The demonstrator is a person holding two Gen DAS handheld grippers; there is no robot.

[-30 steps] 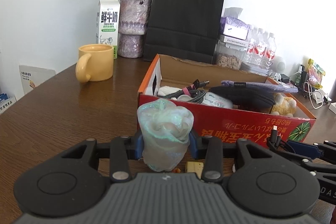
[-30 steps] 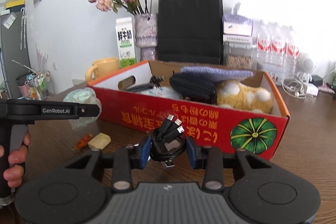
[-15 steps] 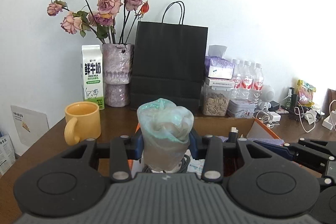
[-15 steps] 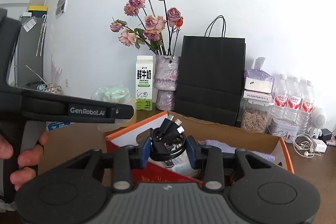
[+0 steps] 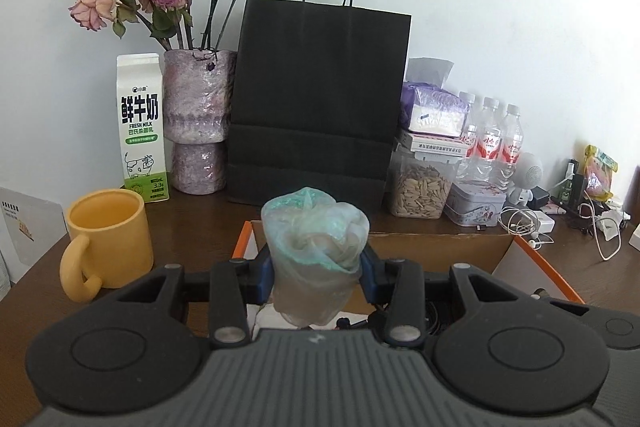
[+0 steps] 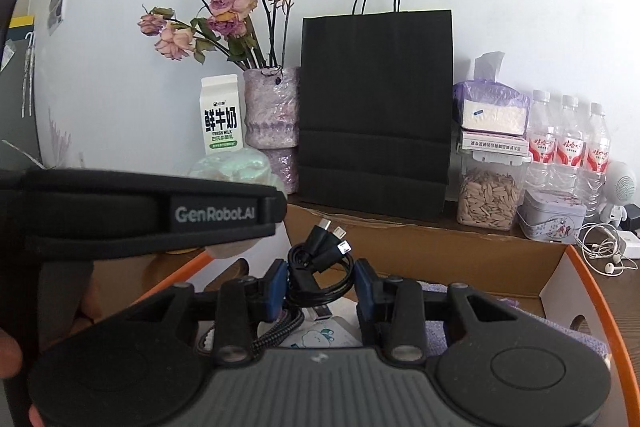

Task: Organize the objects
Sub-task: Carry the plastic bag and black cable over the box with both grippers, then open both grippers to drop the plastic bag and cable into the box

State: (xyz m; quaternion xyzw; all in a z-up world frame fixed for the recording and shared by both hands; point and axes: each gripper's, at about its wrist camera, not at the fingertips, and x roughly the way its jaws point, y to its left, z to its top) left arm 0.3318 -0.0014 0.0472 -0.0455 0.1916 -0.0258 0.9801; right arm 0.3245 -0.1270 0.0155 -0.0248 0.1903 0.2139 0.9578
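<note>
My left gripper [image 5: 318, 269] is shut on a crumpled pale green plastic bag [image 5: 316, 251] and holds it above the near left part of the cardboard box [image 5: 440, 247]. My right gripper [image 6: 320, 283] is shut on a coiled black cable bundle [image 6: 320, 263] with several plugs, held above the same orange-rimmed box [image 6: 460, 255]. In the right wrist view the left gripper's body [image 6: 140, 215] crosses the left side, with the bag [image 6: 234, 165] behind it. A braided cable [image 6: 280, 327] and a white packet [image 6: 320, 337] lie in the box below.
At the back stand a black paper bag [image 5: 320, 99], a vase of dried roses [image 5: 198, 119], a milk carton [image 5: 142, 127], a seed jar [image 5: 420, 193], a tin [image 5: 474, 205] and water bottles [image 5: 492, 139]. A yellow mug [image 5: 108, 239] sits left of the box.
Both grippers have risen and moved forward from in front of the box's red side to above its inside. Each keeps its hold; the box front has dropped out of view.
</note>
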